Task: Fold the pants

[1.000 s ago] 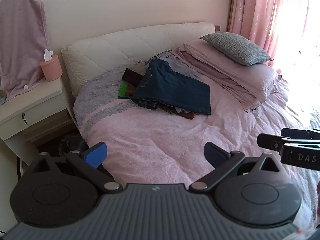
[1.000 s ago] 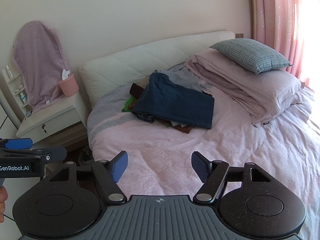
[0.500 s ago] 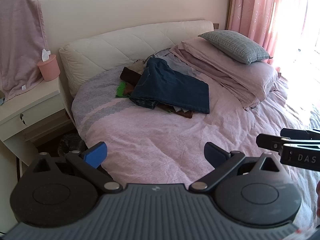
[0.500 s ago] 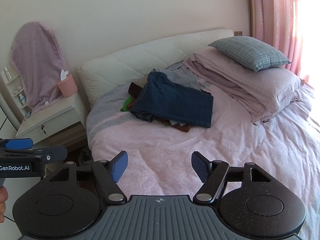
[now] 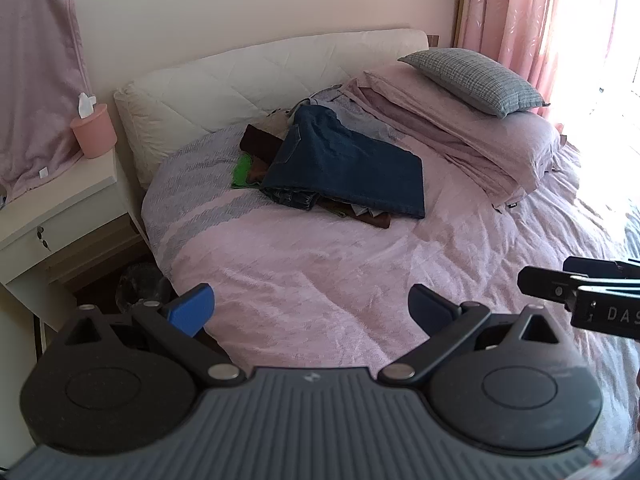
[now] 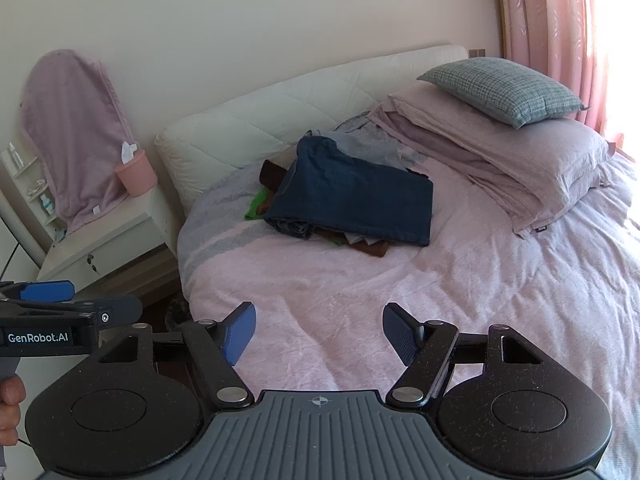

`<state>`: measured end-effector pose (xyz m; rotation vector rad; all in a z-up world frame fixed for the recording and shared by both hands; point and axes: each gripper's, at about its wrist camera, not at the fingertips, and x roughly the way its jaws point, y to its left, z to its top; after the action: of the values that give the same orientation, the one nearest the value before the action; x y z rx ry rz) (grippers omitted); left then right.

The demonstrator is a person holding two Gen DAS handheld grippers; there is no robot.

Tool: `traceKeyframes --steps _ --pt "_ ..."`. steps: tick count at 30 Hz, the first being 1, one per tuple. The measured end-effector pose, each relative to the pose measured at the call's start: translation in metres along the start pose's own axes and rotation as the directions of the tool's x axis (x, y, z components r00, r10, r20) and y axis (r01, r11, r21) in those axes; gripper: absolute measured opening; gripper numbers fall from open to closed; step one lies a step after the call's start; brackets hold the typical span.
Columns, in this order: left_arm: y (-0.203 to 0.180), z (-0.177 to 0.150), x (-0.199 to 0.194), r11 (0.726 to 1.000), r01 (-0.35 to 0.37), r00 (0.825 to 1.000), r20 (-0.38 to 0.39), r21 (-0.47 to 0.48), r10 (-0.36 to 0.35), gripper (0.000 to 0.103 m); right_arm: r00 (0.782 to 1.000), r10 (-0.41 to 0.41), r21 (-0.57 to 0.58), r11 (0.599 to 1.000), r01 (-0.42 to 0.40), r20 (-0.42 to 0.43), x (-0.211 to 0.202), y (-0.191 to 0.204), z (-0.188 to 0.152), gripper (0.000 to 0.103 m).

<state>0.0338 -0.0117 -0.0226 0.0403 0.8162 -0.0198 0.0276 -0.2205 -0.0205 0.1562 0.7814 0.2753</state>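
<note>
Both grippers hover above the near part of the bed (image 5: pixel 320 280), which is covered by a pink bedspread. The left gripper (image 5: pixel 310 308) has its two blue-padded fingers spread wide, with nothing between them. The right gripper (image 6: pixel 319 330) is likewise spread and empty; its side profile also enters the right edge of the left wrist view. In the right wrist view, the left gripper appears at the left edge, with part of a hand (image 6: pixel 10 404) below it. The pants, a folded pair of dark blue jeans (image 5: pixel 348 168), lie near the head of the bed, well apart from both grippers, on top of a small heap of other garments (image 5: pixel 372 216) in brown, green and grey. Behind the heap stands a white quilted headboard (image 5: pixel 248 76). To its right, a grey checked pillow (image 5: pixel 476 78) rests on a stack of folded pink bedding (image 5: pixel 472 140). A white nightstand (image 5: pixel 60 200) beside the bed carries a pink tissue holder (image 5: pixel 94 132). Pink curtains (image 5: pixel 540 12) hang at the right.
</note>
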Motion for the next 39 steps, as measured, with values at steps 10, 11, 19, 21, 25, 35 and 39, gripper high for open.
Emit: traceKeyframes --steps 10,11,19,21,25,35,39 --pt "0.046 0.028 0.056 1.0 -0.014 0.999 -0.048 -0.004 0.014 0.102 1.0 0.019 -0.012 1.0 -0.019 0.017 0.042 0.009 0.018 0.067" --pt "0.052 0.033 0.065 1.0 -0.019 0.999 -0.051 0.001 0.019 0.102 1.0 0.017 -0.018 1.0 -0.017 0.02 0.049 0.011 0.021 0.067" --pt "0.107 0.083 0.163 1.0 0.005 0.995 -0.097 0.006 -0.004 0.101 0.997 -0.055 -0.103 0.993 0.06 0.049 0.137 0.031 0.051 0.067" --pt "0.121 0.096 0.191 1.0 0.016 0.994 -0.11 0.0 -0.016 0.1 0.997 -0.063 -0.139 0.988 0.069 0.047 0.164 0.039 0.059 0.067" --pt "0.142 0.122 0.247 0.999 0.047 0.99 -0.137 0.01 -0.045 0.097 0.996 -0.086 -0.184 0.979 0.091 0.034 0.219 0.051 0.077 0.066" --pt "0.164 0.168 0.363 0.996 0.089 0.978 -0.192 0.031 -0.082 0.093 0.98 -0.198 -0.323 0.927 0.191 0.012 0.333 0.061 0.095 0.061" --pt "0.17 0.18 0.403 0.995 0.097 0.974 -0.211 0.032 -0.088 0.093 0.975 -0.221 -0.412 0.888 0.204 0.007 0.382 0.067 0.091 0.056"
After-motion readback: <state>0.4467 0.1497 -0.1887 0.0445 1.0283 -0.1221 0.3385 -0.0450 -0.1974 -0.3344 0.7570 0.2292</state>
